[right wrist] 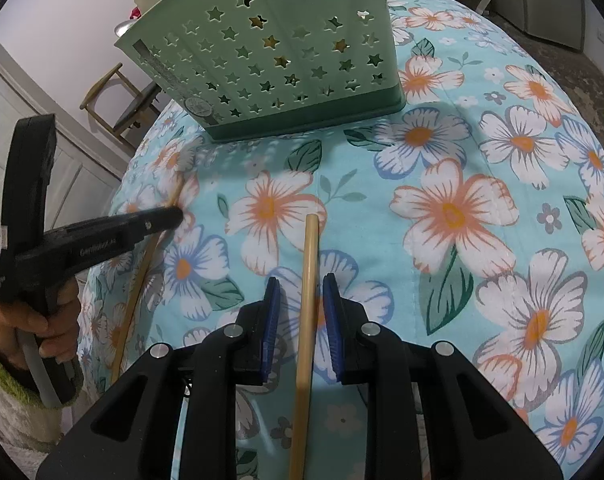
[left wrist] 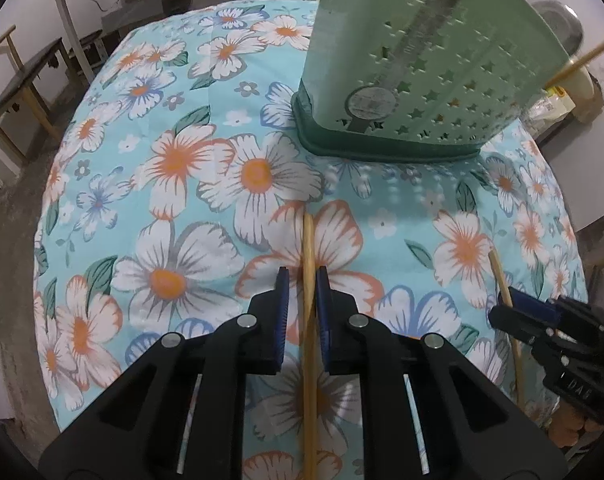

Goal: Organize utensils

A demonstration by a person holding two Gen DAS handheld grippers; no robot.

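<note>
Left hand-held gripper [left wrist: 303, 280] astride chopstick [left wrist: 309, 248], green holder [right wrist: 269, 60] holding sticks

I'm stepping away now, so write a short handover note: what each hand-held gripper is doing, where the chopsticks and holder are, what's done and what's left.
Left hand-held gripper: jaws astride one chopstick lying on the flowered tablecloth; a slim gap shows on each side, so no grip yet.
Right hand-held gripper: jaws astride the other chopstick, clear gaps both sides, not gripping.
Green holder: upright at the far side of the table, at least one stick already inside.
Done: both grippers lined up over their chopsticks.
Left: close on each chopstick, lift, drop both into the holder.
</note>
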